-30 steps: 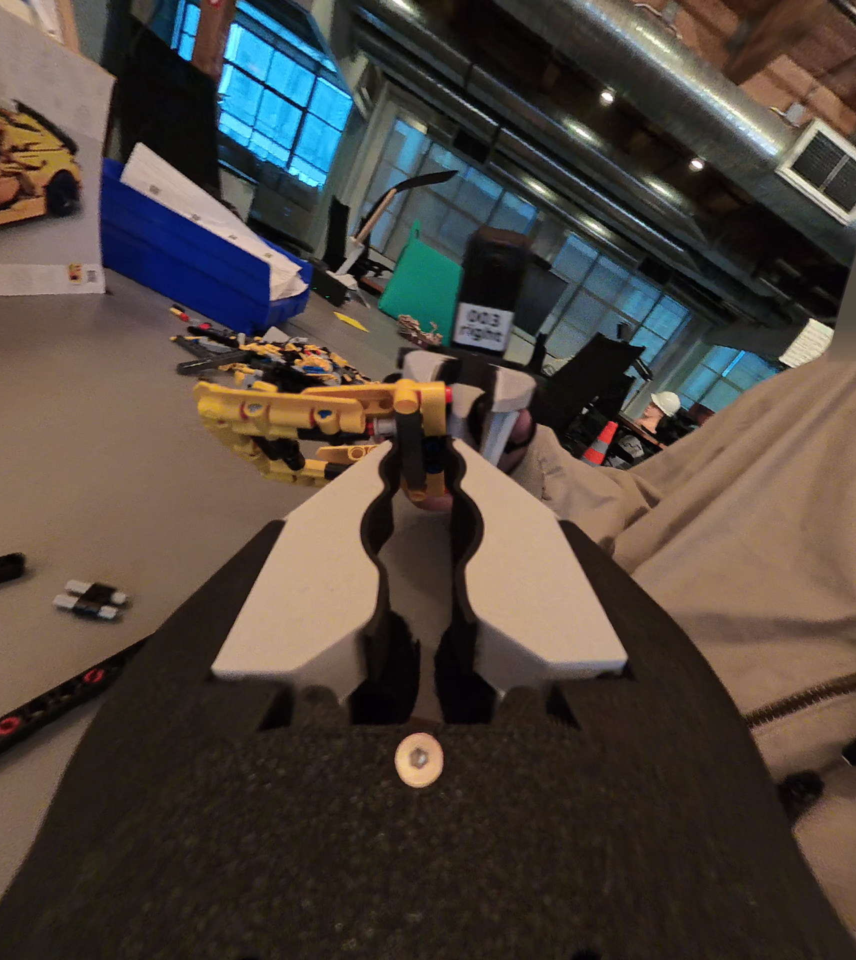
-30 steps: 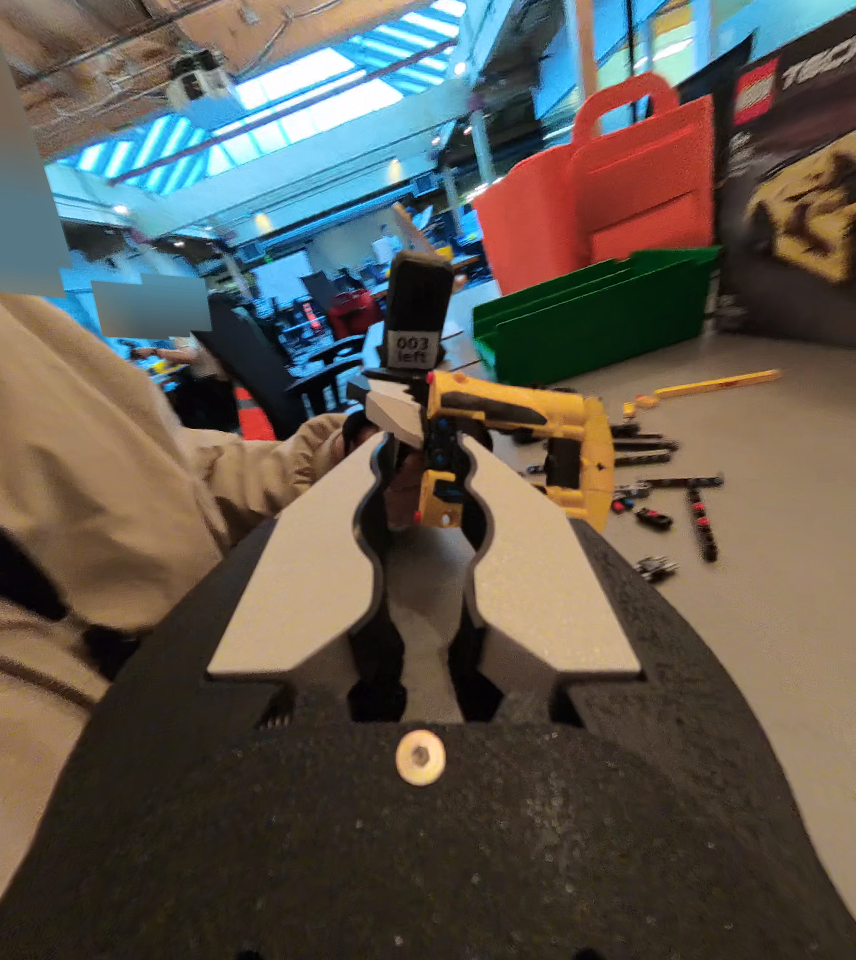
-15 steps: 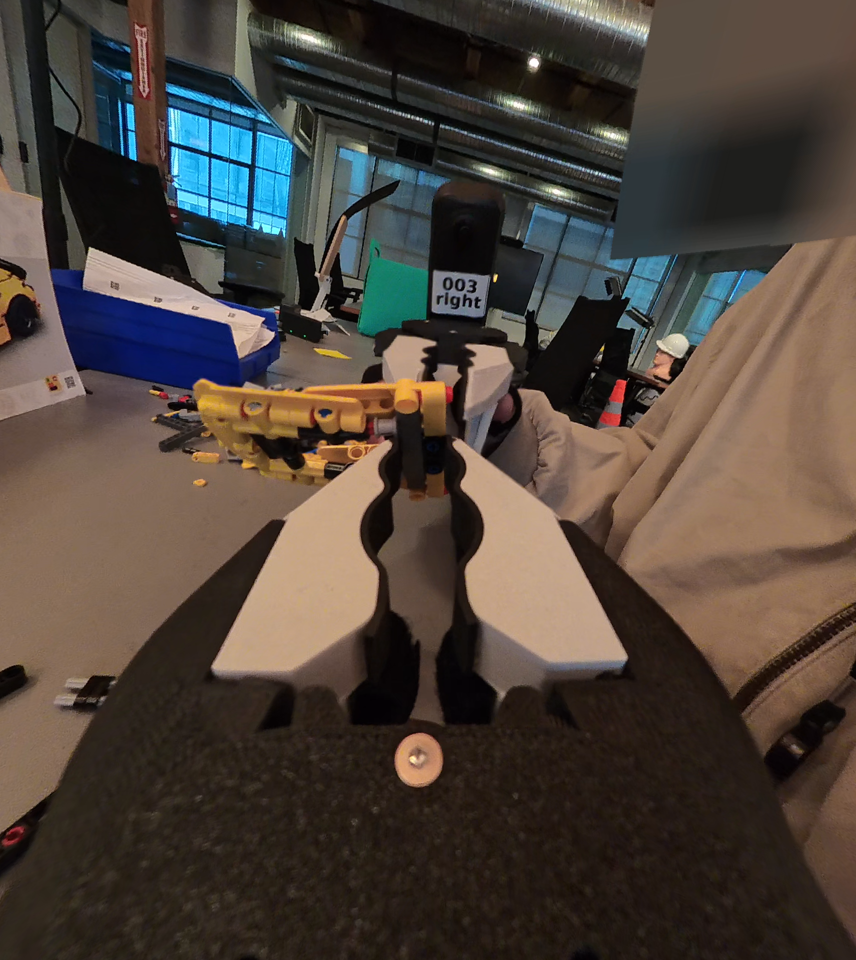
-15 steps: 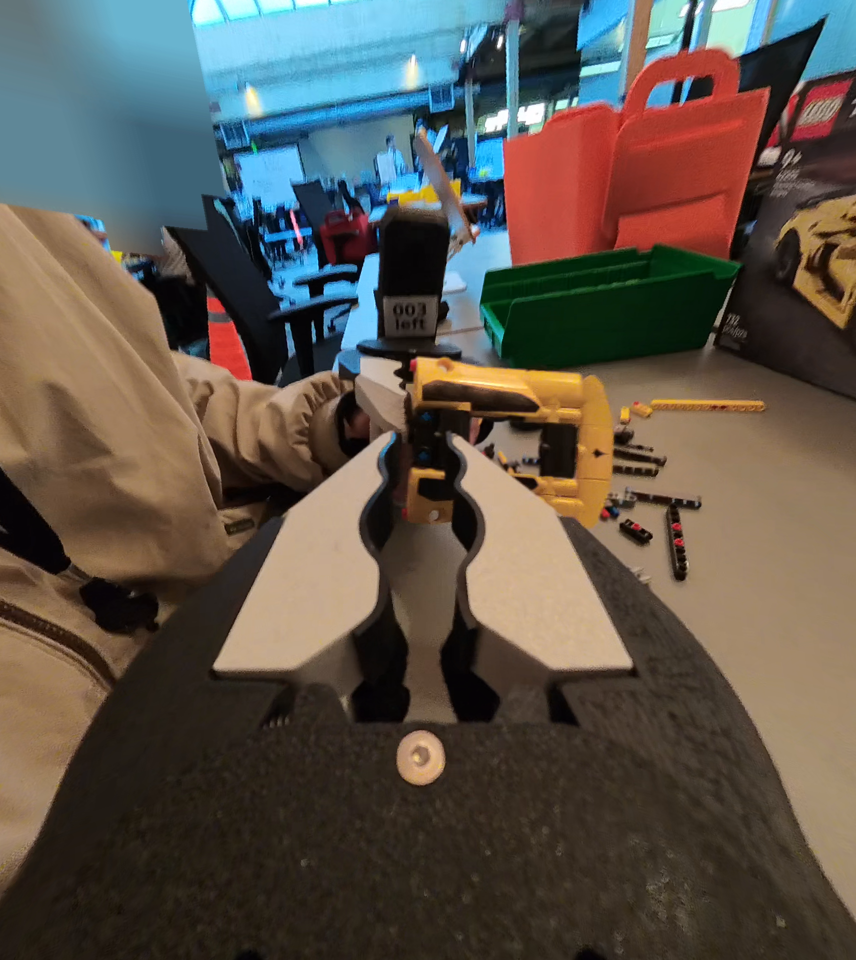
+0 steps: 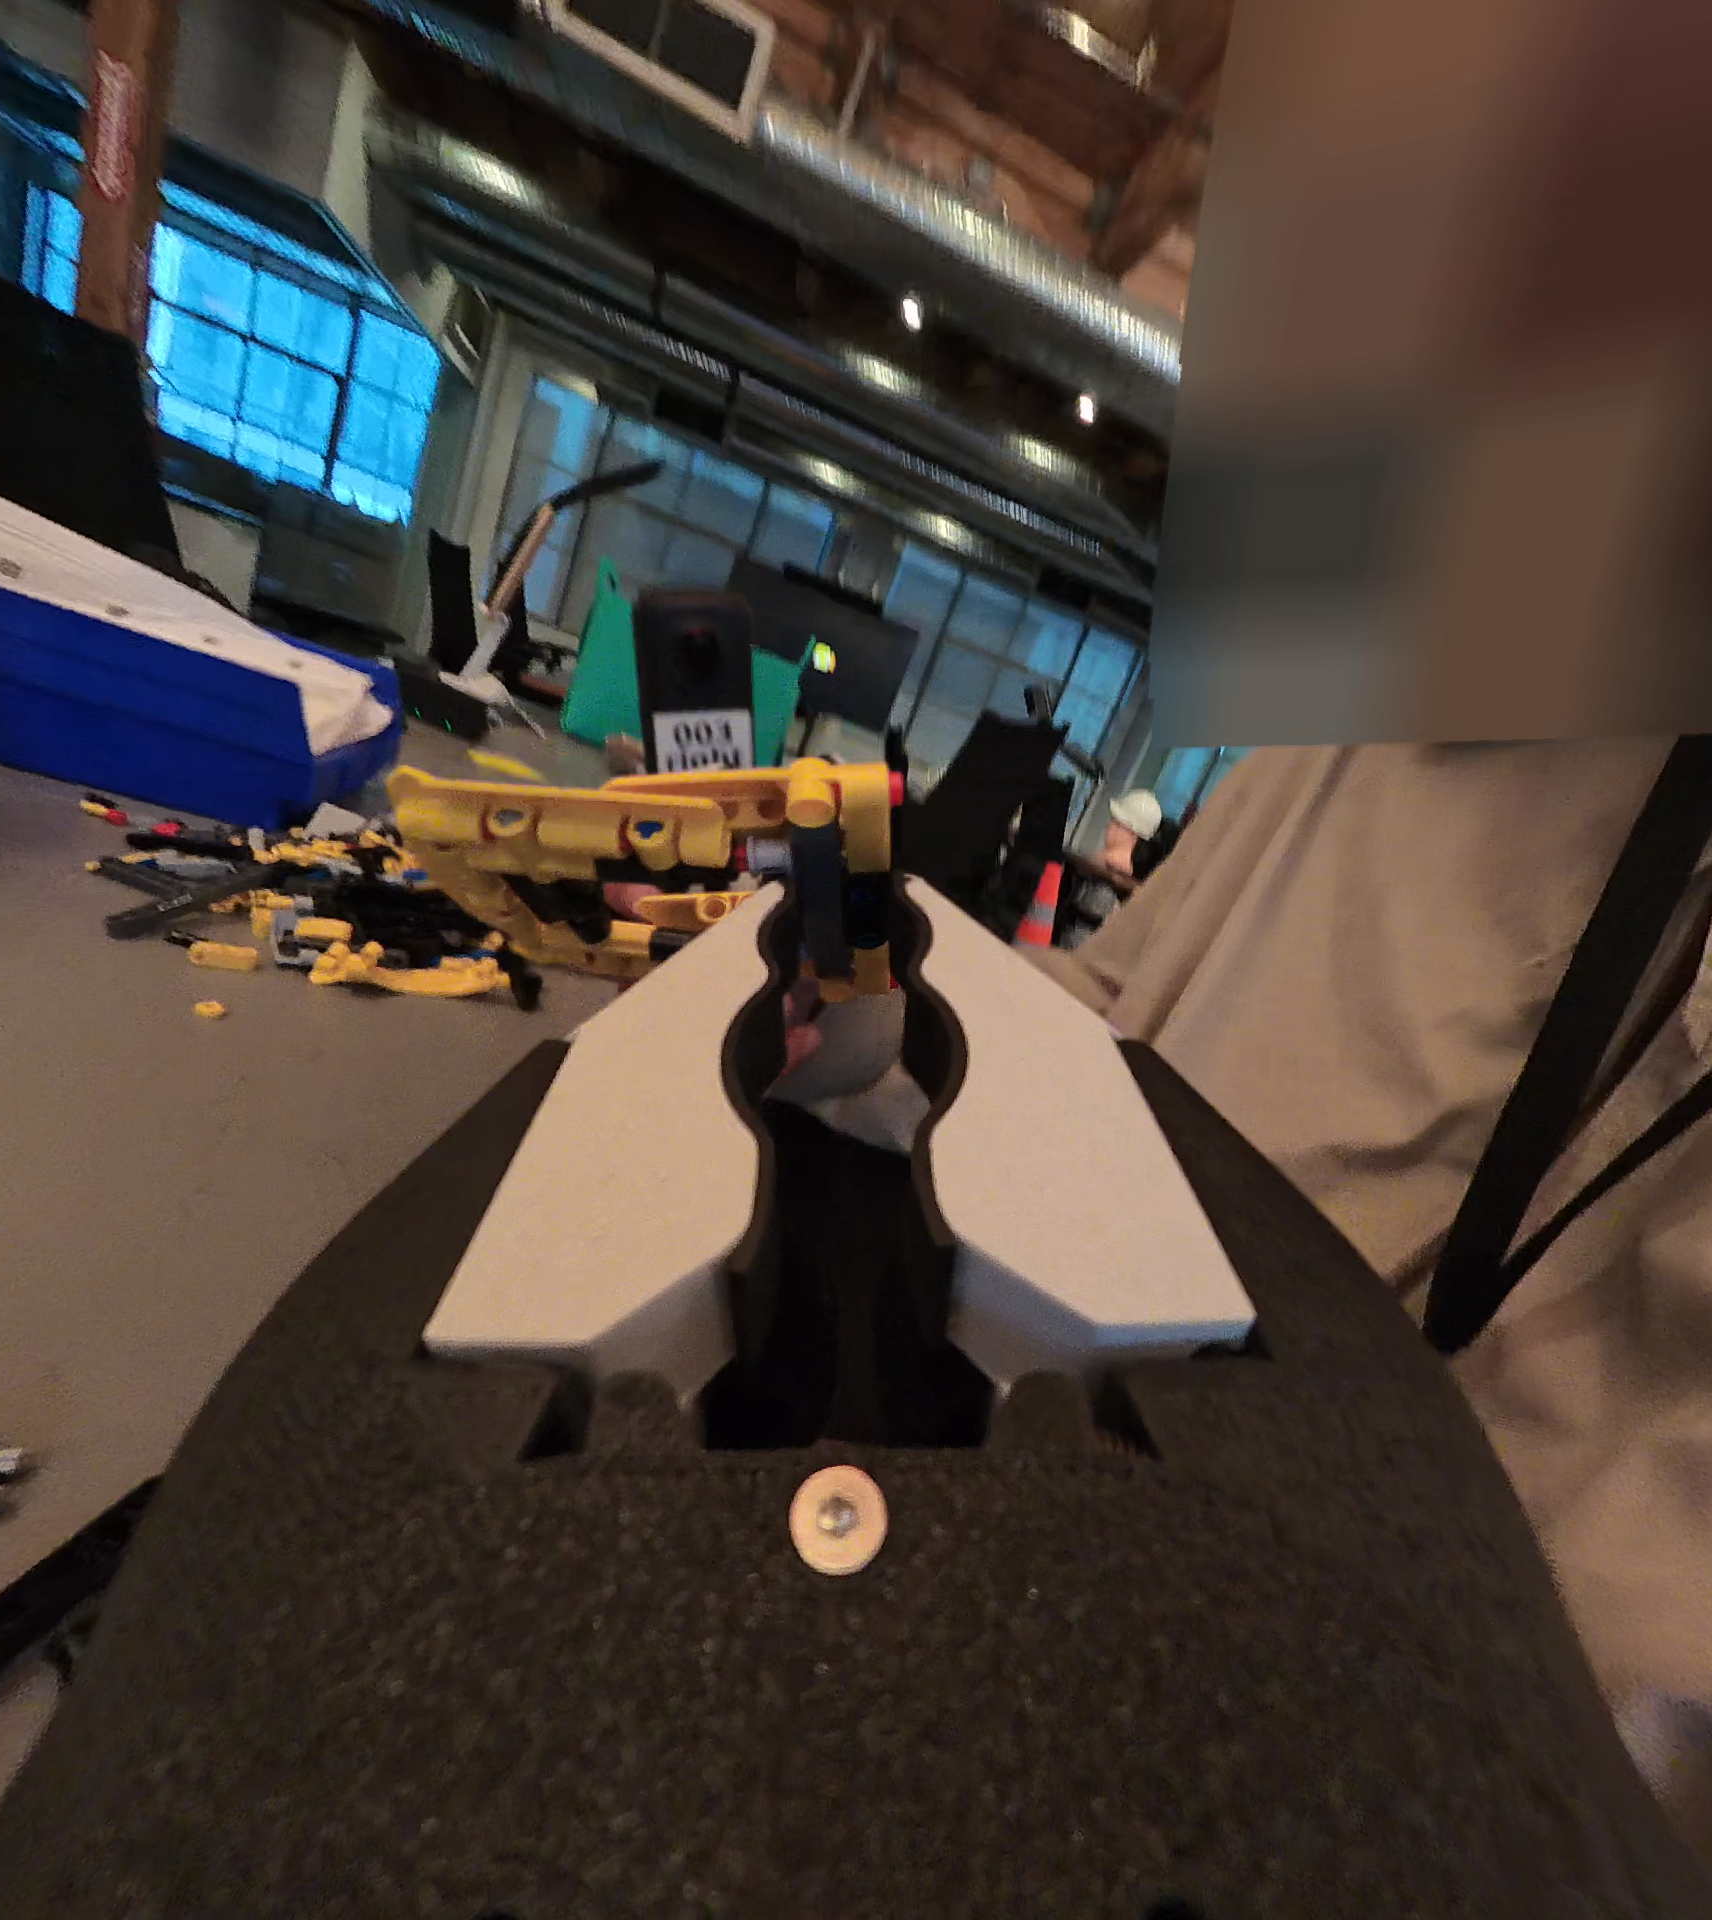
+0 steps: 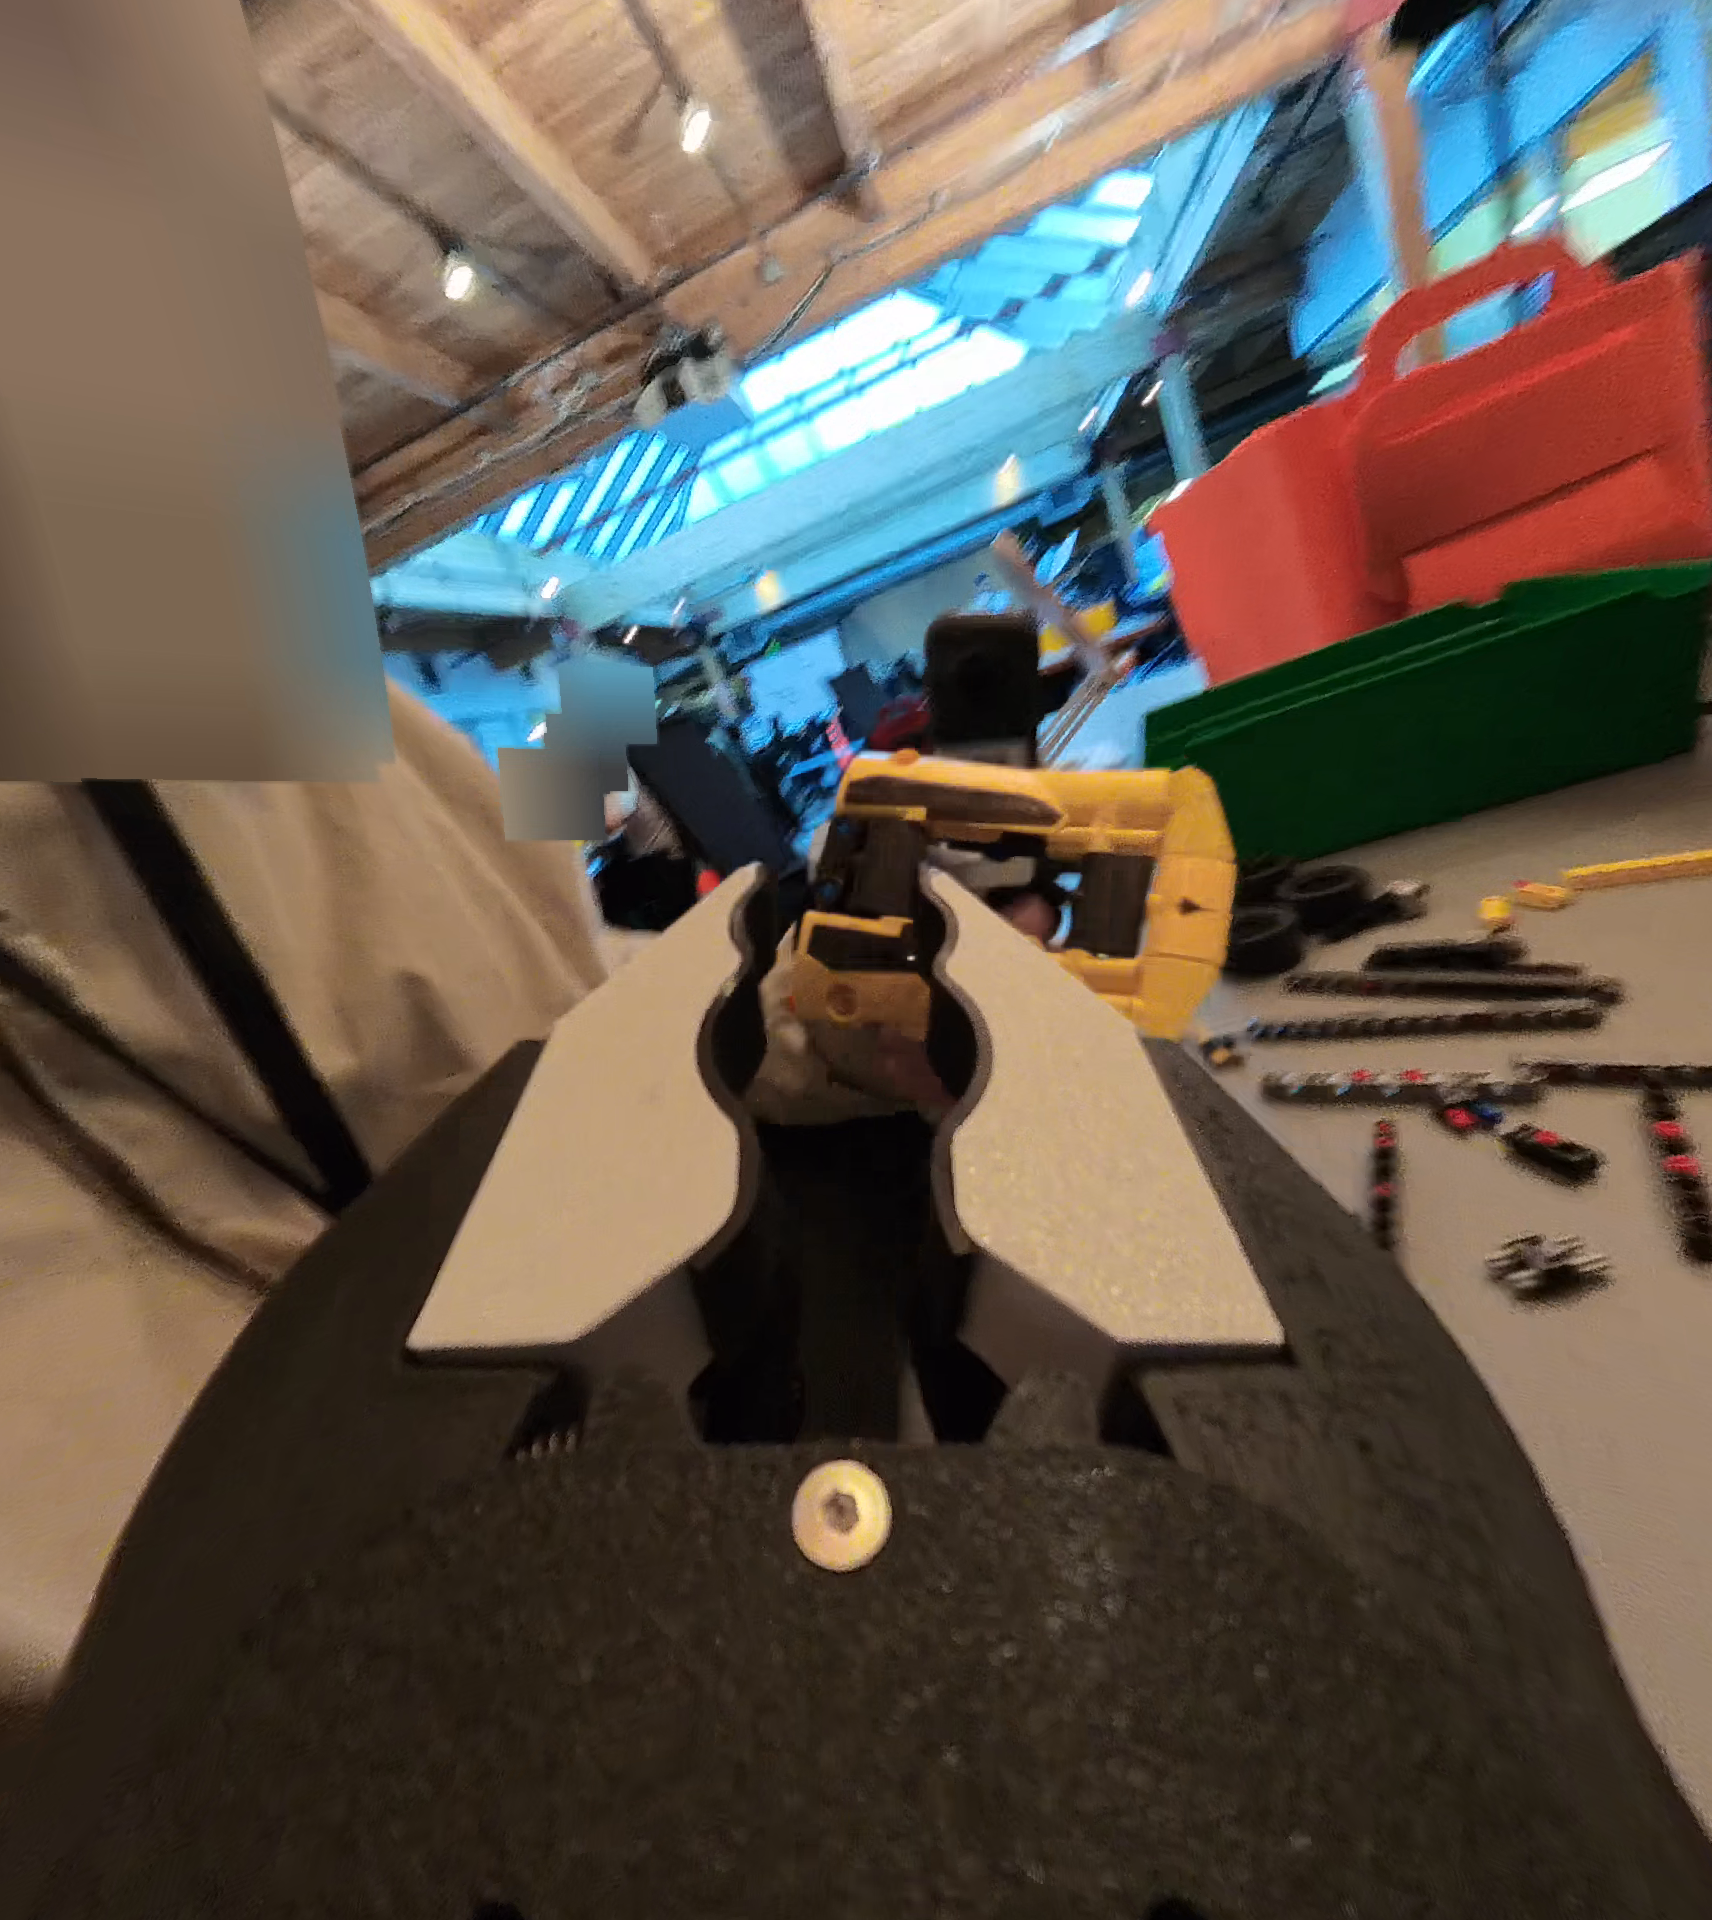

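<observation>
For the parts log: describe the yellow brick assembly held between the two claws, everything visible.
The yellow brick assembly is a plastic build of yellow beams and panels with black parts and small blue and red pins. It is held in the air above the grey table, long axis roughly level. The left claw and the right claw both clamp the same end; the rest juts out sideways, unsupported.

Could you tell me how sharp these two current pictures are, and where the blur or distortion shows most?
Left wrist view: the yellow brick assembly in the left gripper is fairly crisp, the loose pieces and windows soft. Right wrist view: stronger motion smear, the black beams and orange case streaked; the right gripper stays sharper. Both bend at the edges.
</observation>
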`<state>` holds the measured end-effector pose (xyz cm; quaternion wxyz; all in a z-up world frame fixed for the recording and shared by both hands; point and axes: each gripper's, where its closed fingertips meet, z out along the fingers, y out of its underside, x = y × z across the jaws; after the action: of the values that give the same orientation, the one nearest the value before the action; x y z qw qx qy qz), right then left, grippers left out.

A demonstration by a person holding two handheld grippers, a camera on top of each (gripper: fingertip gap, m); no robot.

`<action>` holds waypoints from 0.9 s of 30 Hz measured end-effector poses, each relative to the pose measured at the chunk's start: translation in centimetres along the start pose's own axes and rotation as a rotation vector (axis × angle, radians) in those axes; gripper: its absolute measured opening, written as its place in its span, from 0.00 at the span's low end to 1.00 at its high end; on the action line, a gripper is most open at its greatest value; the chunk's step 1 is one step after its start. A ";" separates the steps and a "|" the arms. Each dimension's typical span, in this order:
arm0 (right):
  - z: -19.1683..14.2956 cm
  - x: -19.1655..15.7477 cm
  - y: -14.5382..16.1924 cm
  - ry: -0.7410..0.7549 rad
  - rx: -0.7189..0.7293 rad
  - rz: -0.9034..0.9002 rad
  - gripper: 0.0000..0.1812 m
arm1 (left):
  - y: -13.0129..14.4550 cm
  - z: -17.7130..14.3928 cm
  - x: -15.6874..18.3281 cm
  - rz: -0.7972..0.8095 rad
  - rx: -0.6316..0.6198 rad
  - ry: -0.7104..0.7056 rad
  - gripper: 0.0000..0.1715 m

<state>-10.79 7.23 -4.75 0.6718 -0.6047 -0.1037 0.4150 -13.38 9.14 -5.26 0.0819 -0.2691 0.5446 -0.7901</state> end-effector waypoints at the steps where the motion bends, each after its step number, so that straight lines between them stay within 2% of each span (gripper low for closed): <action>1: 0.3 -0.2 1.0 -0.018 -0.061 0.015 0.14 | 0.7 0.3 0.3 0.015 -0.042 0.011 0.09; 7: 0.9 -1.7 4.9 -0.136 -0.277 0.118 0.14 | 3.6 1.1 1.5 0.036 -0.200 0.078 0.09; 13: 0.7 -2.6 6.1 -0.229 -0.348 0.226 0.06 | 4.6 1.2 2.6 -0.038 -0.239 0.170 0.09; 16: 0.5 -0.4 5.0 -0.105 -0.292 0.171 0.06 | 3.5 0.9 0.1 -0.117 -0.168 0.053 0.10; 18: -0.1 2.6 4.0 0.076 -0.246 0.096 0.04 | 2.9 0.2 -2.7 -0.179 -0.121 -0.081 0.11; 20: -0.7 5.0 4.1 0.239 -0.259 0.027 0.03 | 2.9 -0.2 -4.4 -0.189 -0.117 -0.176 0.17; 22: -0.2 4.9 4.1 0.251 -0.256 0.003 0.04 | 3.5 -0.1 -5.5 -0.147 -0.155 -0.252 0.18; 24: 0.2 4.8 4.3 0.252 -0.254 0.011 0.04 | 3.6 0.2 -5.5 -0.094 -0.173 -0.270 0.18; 25: 0.3 5.0 4.4 0.254 -0.256 0.022 0.04 | 3.7 0.2 -5.3 -0.071 -0.184 -0.272 0.13; 27: 0.3 5.0 4.3 0.253 -0.249 0.032 0.04 | 3.6 0.2 -5.3 -0.007 -0.198 -0.299 0.11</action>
<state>-9.71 10.55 -10.39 0.5929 -0.7320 -0.0593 0.3304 -9.42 9.83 -10.26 0.1324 -0.3924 0.6005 -0.6840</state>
